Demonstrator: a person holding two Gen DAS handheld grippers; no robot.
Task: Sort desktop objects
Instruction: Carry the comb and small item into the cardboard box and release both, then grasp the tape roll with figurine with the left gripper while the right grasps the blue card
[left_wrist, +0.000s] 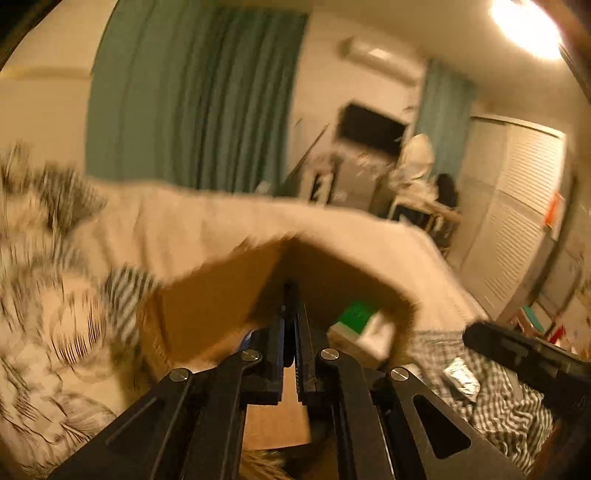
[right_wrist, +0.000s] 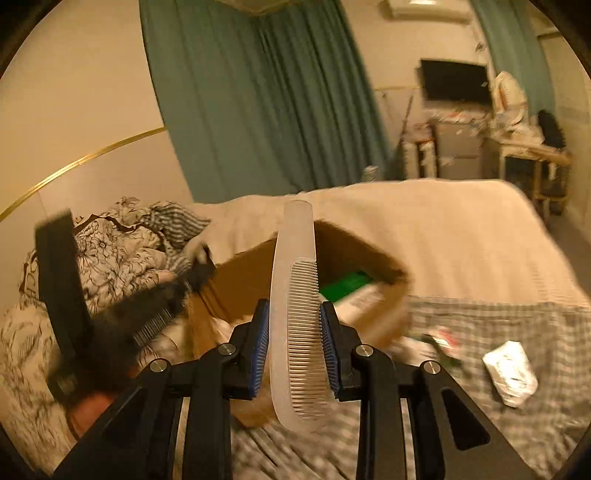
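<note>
My right gripper (right_wrist: 293, 314) is shut on a translucent white comb (right_wrist: 291, 295), held upright with its teeth to the right, in front of an open cardboard box (right_wrist: 243, 273) on the bed. My left gripper (left_wrist: 290, 306) is shut with its jaws pressed together and nothing visible between them, pointing into the same box (left_wrist: 207, 314). A green and white item (left_wrist: 356, 314) lies inside the box and also shows in the right wrist view (right_wrist: 345, 284). The left gripper (right_wrist: 199, 266) shows blurred at the box's left edge in the right wrist view.
A white crumpled packet (right_wrist: 511, 371) and a small red-green item (right_wrist: 445, 341) lie on the checked cloth (right_wrist: 480, 325) right of the box. A beige blanket (right_wrist: 424, 229) lies behind it. Patterned bedding (right_wrist: 110, 251) is piled at the left. Green curtains (right_wrist: 258, 92) hang behind.
</note>
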